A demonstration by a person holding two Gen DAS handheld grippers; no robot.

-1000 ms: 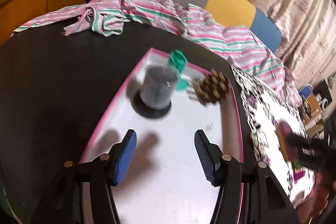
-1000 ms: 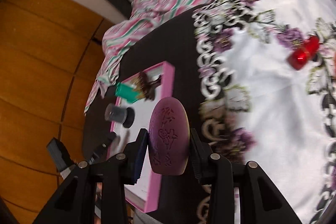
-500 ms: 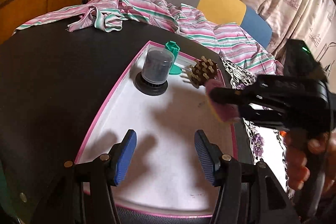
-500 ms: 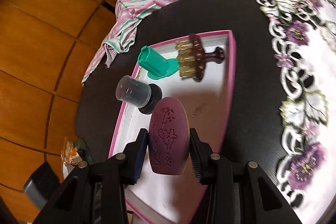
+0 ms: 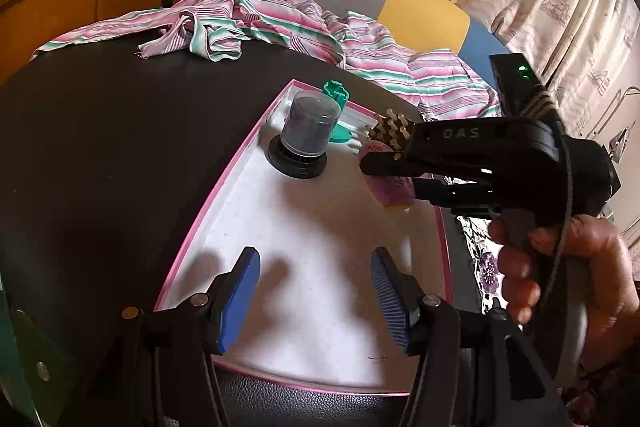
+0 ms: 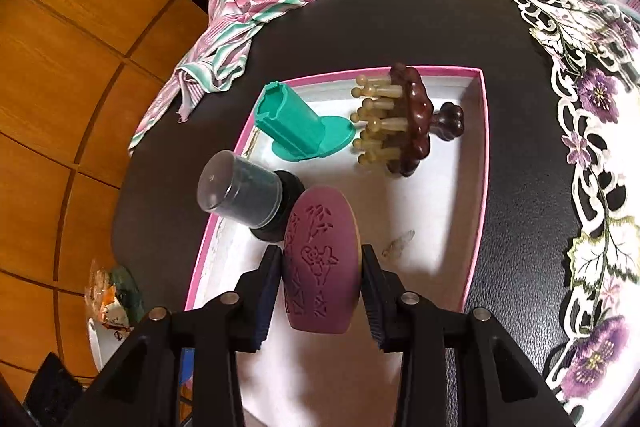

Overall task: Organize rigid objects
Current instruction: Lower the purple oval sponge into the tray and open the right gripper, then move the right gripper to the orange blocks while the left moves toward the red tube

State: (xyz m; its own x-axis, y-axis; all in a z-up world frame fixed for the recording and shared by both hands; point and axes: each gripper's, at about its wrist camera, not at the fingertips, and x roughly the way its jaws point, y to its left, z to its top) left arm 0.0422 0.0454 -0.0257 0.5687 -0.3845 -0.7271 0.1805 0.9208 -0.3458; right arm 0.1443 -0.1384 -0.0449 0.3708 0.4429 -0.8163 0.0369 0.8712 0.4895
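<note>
The right gripper [image 6: 320,291] is clenched on a purple oval piece [image 6: 320,263] with a carved flower pattern, its pads pressing the two long flanks so that the piece's long axis runs forward along the fingers and its rounded nose juts beyond them. It hangs over the pink-rimmed tray [image 6: 478,163], above the white floor near the tray's left edge as the right wrist view has it, and whether its lower end touches that floor I cannot tell. Just beyond the nose stands a small dark jar [image 6: 240,193] with a clear cap on a black base, so close that the two overlap from this angle; past that, toward the far edge, lie a green plastic holder [image 6: 296,127] and a brown massager [image 6: 404,123] with pale pegs, the two touching. The open floor lies to the right of the piece and back toward the near edge, bare but for a small pale scrap [image 6: 398,245]. By my reckoning that is where it can be set down without nudging the jar. The left gripper [image 5: 316,291] hovers with jaws spread and nothing between them over the tray's near edge, farther from the piece than the right hand [image 5: 560,267] that carries it.
</note>
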